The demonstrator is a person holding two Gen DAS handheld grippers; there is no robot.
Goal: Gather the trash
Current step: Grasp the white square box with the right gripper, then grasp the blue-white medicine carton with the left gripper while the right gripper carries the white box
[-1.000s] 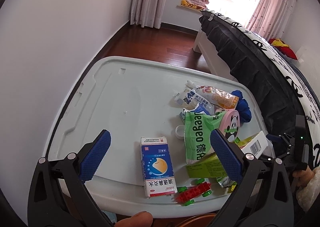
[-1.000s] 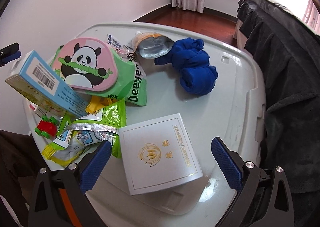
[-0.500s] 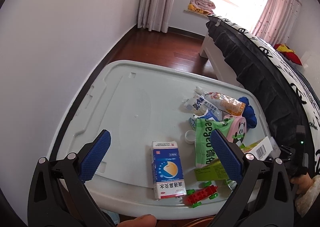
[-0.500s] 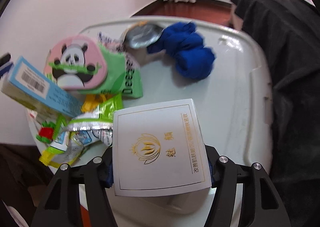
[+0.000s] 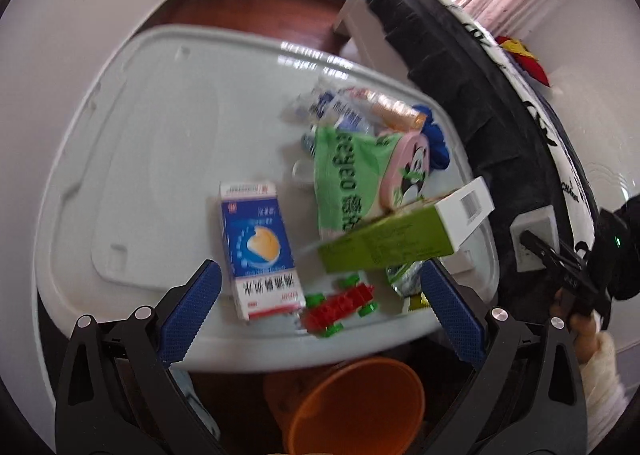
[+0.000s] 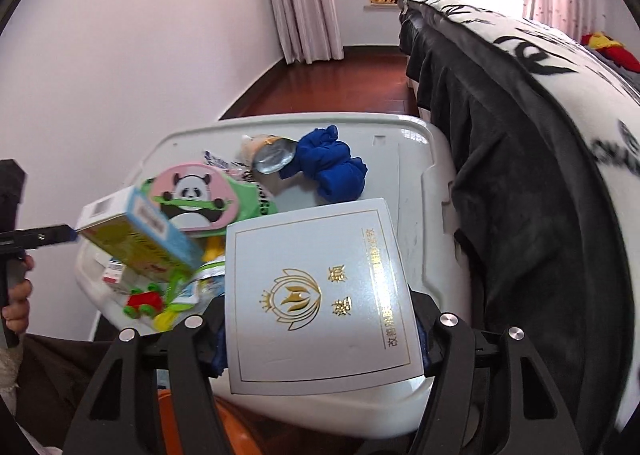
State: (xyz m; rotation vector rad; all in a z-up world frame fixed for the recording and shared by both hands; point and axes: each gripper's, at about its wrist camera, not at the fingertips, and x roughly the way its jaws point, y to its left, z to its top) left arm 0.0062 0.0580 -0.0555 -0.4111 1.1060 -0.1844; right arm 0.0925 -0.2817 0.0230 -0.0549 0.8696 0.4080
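Right wrist view, right tongs (image 6: 320,339) clamping white box (image 6: 320,295), raised clear above lid edge (image 6: 436,287).

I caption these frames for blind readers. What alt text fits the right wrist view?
The right gripper clamps a white box with a gold emblem above a grey plastic lid strewn with a panda case, blue cloth and wrappers; a dark-blanketed bed stands at right.

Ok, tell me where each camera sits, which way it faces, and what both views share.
Left wrist: on the left gripper, open, tilted down over the white lid and the orange bin; the person's other hand shows at right.
Right wrist: on the right gripper, shut on the white box, facing the bed.
Shared: panda case, blue cloth.
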